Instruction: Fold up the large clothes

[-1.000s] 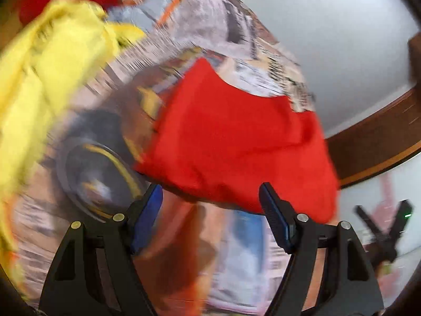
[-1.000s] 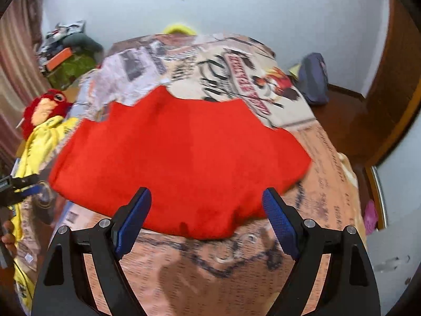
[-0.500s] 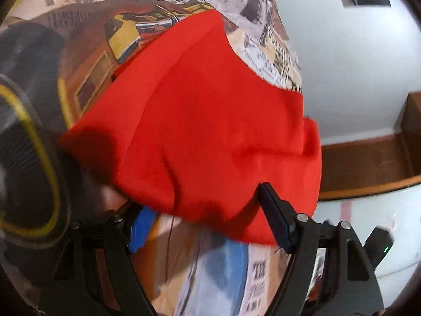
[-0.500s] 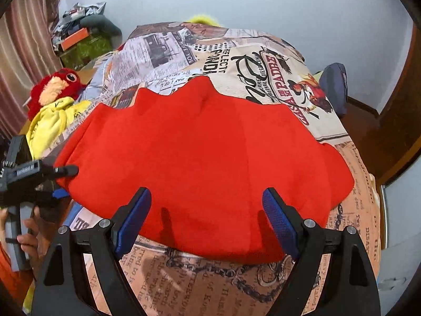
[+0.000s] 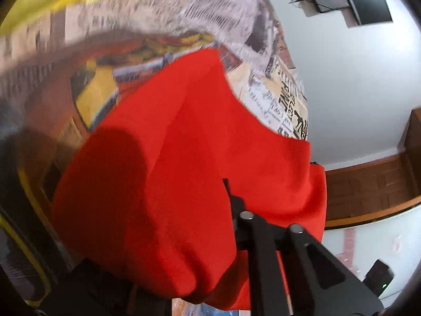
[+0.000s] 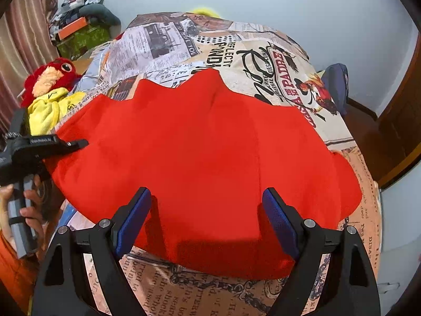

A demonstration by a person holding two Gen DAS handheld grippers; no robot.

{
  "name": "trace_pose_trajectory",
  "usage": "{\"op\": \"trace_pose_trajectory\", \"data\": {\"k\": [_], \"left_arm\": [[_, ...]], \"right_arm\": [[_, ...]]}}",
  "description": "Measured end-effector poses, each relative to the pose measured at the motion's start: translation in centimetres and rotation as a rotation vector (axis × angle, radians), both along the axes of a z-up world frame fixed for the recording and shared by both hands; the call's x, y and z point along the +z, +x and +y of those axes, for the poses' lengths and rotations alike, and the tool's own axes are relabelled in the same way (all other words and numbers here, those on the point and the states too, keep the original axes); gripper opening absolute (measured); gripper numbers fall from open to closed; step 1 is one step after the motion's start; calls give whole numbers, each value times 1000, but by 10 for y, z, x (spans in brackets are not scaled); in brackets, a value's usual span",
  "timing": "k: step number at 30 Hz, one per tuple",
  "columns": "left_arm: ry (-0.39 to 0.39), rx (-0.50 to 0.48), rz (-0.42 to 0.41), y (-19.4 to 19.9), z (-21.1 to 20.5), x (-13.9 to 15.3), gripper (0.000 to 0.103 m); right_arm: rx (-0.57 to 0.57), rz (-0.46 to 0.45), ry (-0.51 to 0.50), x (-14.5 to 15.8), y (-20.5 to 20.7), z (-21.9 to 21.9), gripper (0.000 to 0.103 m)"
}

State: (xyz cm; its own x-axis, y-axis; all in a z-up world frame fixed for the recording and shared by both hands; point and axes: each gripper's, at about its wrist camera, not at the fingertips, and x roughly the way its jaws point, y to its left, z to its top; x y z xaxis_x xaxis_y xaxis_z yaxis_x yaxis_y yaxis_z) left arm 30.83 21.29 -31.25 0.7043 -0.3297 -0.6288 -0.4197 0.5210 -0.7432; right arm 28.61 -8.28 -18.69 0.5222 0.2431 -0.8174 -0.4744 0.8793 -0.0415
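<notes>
A red garment (image 6: pixel 205 163) lies spread flat on a bed covered with a newspaper-print bedspread (image 6: pixel 236 52), reaching from the near edge of the bed toward its middle, with a zigzag far edge of 2 or 3 points. Its near hem curves just short of the near edge, where a strip of printed bedspread shows.

The right gripper (image 6: pixel 206 221) hovers over the near hem with its jaws spread wide; its 2 blue pads (image 6: pixel 133 221) stand apart above the cloth, nothing pinched between them.

The left gripper (image 6: pixel 79 143) is at the garment's left edge, held by a person's hand (image 6: pixel 29 205) on its grey handle. Its jaws are closing, and in the left wrist view, which is motion-blurred, red cloth bunches over and around the fingers (image 5: pixel 238 205), hiding 1 finger entirely; the fabric is between the jaws and looks pinched, with a fold of it humped up in front of the camera.

Off the left edge of the bed sit a red plush bird (image 6: pixel 50 76) and a yellow cloth (image 6: pixel 50 108) touching it. Toward the far left corner of the room is a heap of clutter (image 6: pixel 79 26) beside a curtain (image 6: pixel 21 39). A dark blue bag (image 6: pixel 335 84) stands past the bed's right edge, near wooden panelling (image 6: pixel 400 121).
</notes>
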Motion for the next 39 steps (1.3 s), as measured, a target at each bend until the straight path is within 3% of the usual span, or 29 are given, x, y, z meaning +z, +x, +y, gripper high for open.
{"op": "trace_pose_trajectory", "data": {"k": [8, 12, 15, 18, 21, 25, 31, 35, 39], "left_arm": [[167, -35, -144, -16, -2, 84, 8], [352, -42, -211, -32, -8, 133, 8], [516, -45, -248, -42, -21, 162, 8], [632, -69, -264, -46, -40, 175, 7], [642, -112, -262, -40, -55, 175, 7], [663, -137, -267, -34, -78, 181, 7], [703, -192, -295, -17, -124, 197, 7], [671, -280, -310, 2, -176, 196, 7], [715, -423, -289, 19, -245, 179, 7]], "right_arm": [[106, -10, 30, 18, -6, 41, 84], [185, -3, 53, 21, -8, 72, 84], [239, 50, 38, 3, -8, 95, 85], [270, 137, 57, -25, -6, 111, 87], [258, 178, 71, -39, -1, 112, 93], [247, 226, 138, -28, 5, 92, 92], [71, 56, 203, 15, 2, 6, 93], [-22, 19, 189, 23, 7, -49, 93], [-123, 1, 167, 18, 1, -100, 93]]}}
